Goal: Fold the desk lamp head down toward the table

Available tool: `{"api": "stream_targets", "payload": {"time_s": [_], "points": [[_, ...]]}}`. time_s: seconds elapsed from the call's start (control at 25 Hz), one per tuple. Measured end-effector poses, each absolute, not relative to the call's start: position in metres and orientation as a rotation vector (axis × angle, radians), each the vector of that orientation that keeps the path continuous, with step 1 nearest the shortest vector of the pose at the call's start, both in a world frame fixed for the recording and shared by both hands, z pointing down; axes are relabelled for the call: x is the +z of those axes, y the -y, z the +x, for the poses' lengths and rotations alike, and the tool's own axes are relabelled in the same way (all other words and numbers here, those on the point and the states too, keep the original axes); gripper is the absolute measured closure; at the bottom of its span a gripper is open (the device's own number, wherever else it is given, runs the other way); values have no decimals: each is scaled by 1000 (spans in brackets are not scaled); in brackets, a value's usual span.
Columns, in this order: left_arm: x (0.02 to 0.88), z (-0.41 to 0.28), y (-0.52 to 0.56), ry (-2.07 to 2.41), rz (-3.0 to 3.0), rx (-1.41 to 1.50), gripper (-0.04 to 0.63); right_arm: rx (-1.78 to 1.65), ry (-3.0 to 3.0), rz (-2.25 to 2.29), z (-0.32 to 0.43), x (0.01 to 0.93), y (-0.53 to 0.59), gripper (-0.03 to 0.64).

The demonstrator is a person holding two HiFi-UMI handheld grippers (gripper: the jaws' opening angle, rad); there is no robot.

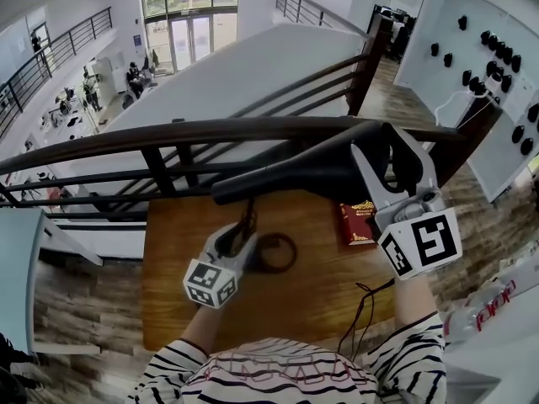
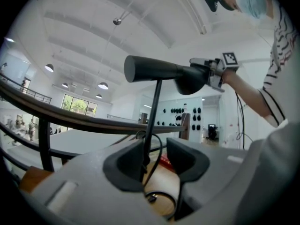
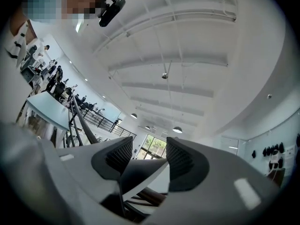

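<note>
1. Right gripper [image 3: 143,157] was closed on the wide end of the lamp head [image 1: 295,175]. The dark shell filled the gap between its ribbed pads. Judging from the task, it gripped there because that end gives the most leverage for swinging the head over.
2. Its jaws stood fairly wide, only because the head is thick at that end.
3. The head lay roughly level, raised well above the table [image 1: 312,301]. Its narrow end reached out to the left, over the stem [image 1: 249,217]. The fold looked not yet made.
4. Left gripper [image 2: 157,156] sat low, pointing level, with its jaws apart around the stem. The thin rod ran up just beside the left pad, and a clear gap remained to the right pad. So it bracketed the stem rather than clamping it.
5. That low placing, near the base [image 1: 293,255], probably served to steady the lamp against tipping while the other gripper pushed the head down. With no firm grip, the stem could slide or lean when the load came on.
6. The ring-shaped base rested on the table, just beyond the left gripper, with a thin cord looping by the stem.
7. A red book [image 1: 357,223] lay on the table to the right of the base, under the right gripper, possibly where the head would come down.
8. Beyond the table ran a dark railing [image 1: 168,133].
</note>
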State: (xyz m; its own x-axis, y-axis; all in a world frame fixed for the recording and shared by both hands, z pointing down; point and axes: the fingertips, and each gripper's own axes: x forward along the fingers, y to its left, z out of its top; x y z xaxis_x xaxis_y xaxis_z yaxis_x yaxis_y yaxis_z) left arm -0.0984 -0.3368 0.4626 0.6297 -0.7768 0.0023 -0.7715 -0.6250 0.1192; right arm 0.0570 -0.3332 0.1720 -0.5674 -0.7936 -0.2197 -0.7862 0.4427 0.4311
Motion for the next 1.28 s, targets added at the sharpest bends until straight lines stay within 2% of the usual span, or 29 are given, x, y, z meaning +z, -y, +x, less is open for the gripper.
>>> {"api": "stream_targets", "payload": {"time_s": [0.48, 1.28], "points": [[469, -104, 341, 1307, 2721, -56, 383, -717, 2672, 1551, 69, 188, 332, 390], [469, -92, 341, 1211, 2723, -70, 379, -365, 2663, 1714, 105, 261, 343, 380]]}}
